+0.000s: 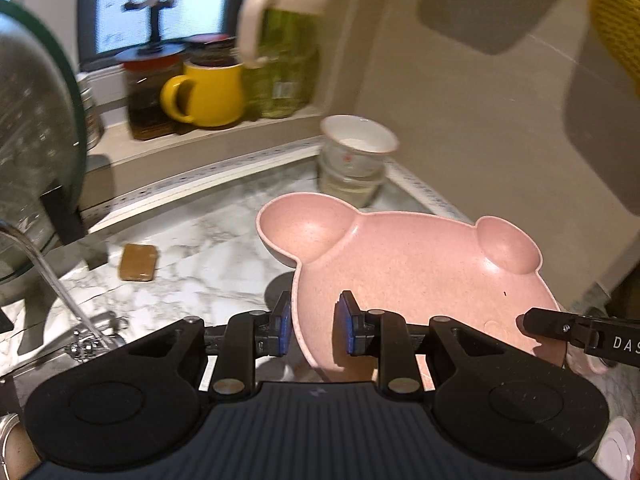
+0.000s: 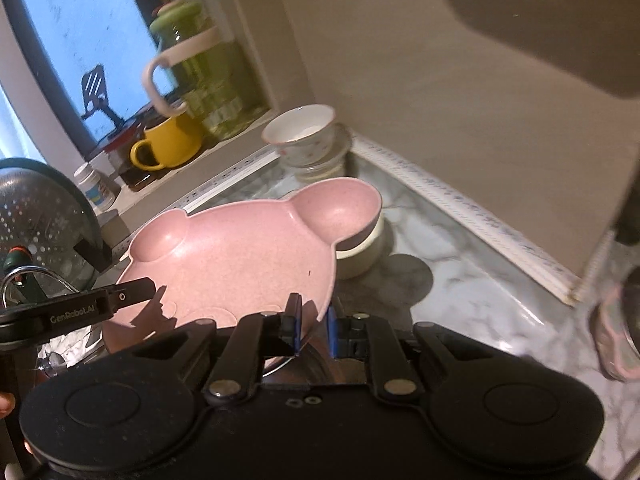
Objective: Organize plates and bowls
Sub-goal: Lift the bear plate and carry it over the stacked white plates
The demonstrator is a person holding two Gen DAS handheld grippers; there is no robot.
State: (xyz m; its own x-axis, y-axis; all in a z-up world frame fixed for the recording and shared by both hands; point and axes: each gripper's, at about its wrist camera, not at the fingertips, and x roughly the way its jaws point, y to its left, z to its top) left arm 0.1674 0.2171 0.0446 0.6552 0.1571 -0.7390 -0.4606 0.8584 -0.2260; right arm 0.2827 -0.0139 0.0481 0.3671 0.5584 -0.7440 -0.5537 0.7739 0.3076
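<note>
Nearest to me, my left gripper (image 1: 314,330) is clamped on the near rim of the pink plate (image 1: 404,276), one blue pad outside the edge and one inside the dish. My right gripper (image 2: 314,326) pinches the same plate at its other side, with its jaws almost together on the thin rim. So the plate hangs between my two hands, above the marble counter (image 1: 192,248), and it touches nothing below.

I think the step in hand is to carry this plate to the stacked bowls (image 1: 354,160) in the far corner. To do it well, I should keep both hands at one height and one pace, because a rigid plate held at two points can twist out of a pad. I should also keep it nearly level before I set it down.

The plate is matte and speckled, probably a light fibre plastic, with the shape of an animal head: one wide basin and two round ear cups. In the right view a cream bowl (image 2: 360,254) stands just behind one ear. Further away lies a small brown block (image 1: 138,263) on the glossy veined counter. The stacked bowls look like glazed white ceramic with small dots, though blur makes this uncertain. On the sill behind stands a shiny yellow mug (image 1: 210,94).
</note>
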